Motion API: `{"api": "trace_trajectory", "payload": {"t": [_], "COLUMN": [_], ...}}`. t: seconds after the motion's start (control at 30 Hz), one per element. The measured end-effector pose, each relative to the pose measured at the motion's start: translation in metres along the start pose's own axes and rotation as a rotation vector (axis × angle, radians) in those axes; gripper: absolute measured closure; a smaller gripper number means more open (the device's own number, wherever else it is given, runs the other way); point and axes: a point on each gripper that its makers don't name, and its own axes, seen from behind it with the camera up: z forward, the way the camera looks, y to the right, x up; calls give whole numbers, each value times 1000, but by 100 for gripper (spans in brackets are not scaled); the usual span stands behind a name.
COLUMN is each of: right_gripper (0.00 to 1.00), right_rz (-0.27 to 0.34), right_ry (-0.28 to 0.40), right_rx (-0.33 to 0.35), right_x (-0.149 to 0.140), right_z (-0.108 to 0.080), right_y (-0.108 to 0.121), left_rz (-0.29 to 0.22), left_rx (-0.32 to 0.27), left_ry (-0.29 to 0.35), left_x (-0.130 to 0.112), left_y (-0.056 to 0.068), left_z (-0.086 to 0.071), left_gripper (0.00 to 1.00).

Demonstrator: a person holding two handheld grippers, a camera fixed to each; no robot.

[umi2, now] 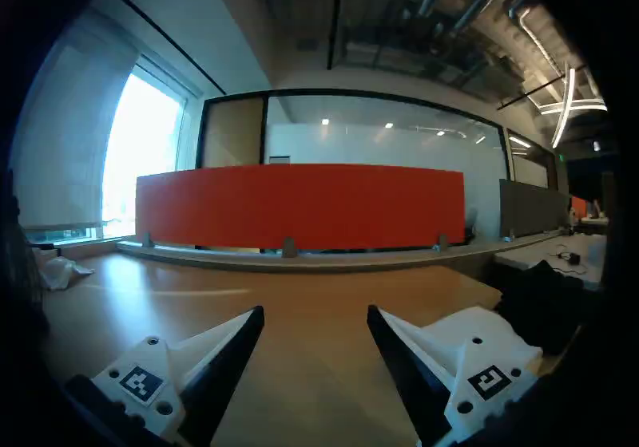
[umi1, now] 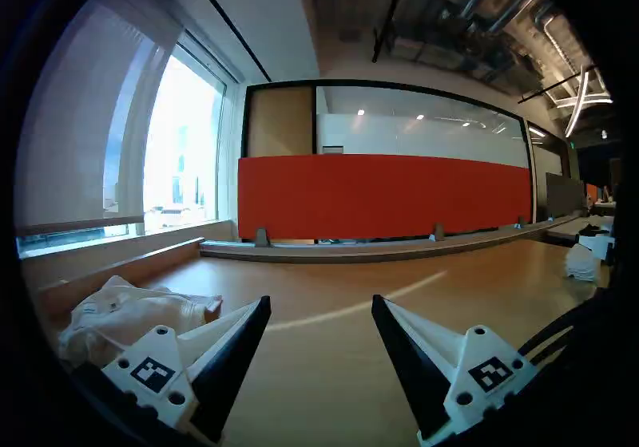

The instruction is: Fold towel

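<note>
A crumpled cream towel [umi1: 132, 315] lies on the wooden table [umi1: 335, 279] at the left of the left gripper view, just beyond the left finger [umi1: 228, 343]. My left gripper [umi1: 319, 311] is open above the table, with bare wood between its fingertips. In the right gripper view my right gripper [umi2: 315, 319] is open too, low over the wood, nothing between its fingers. A bit of pale cloth [umi2: 57, 271] lies far off at that view's left edge.
A red divider panel [umi1: 383, 195] runs along the table's far edge, with a window [umi1: 180, 148] to the left. White folded items [umi1: 583, 259] sit at the far right of the left gripper view. A dark object [umi2: 551, 299] sits at the right in the right gripper view.
</note>
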Motion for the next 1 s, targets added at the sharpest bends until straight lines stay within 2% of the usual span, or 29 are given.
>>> {"api": "trace_trajectory", "payload": {"t": [1.0], "right_gripper": [0], "right_rz": [0], "right_ry": [0], "right_rx": [0], "right_x": [0], "right_z": [0], "right_y": [1], "left_rz": [1], "left_rx": [0], "left_ry": [-2], "left_x": [5], "left_y": [-1], "left_z": [-2], "left_gripper": [6]}}
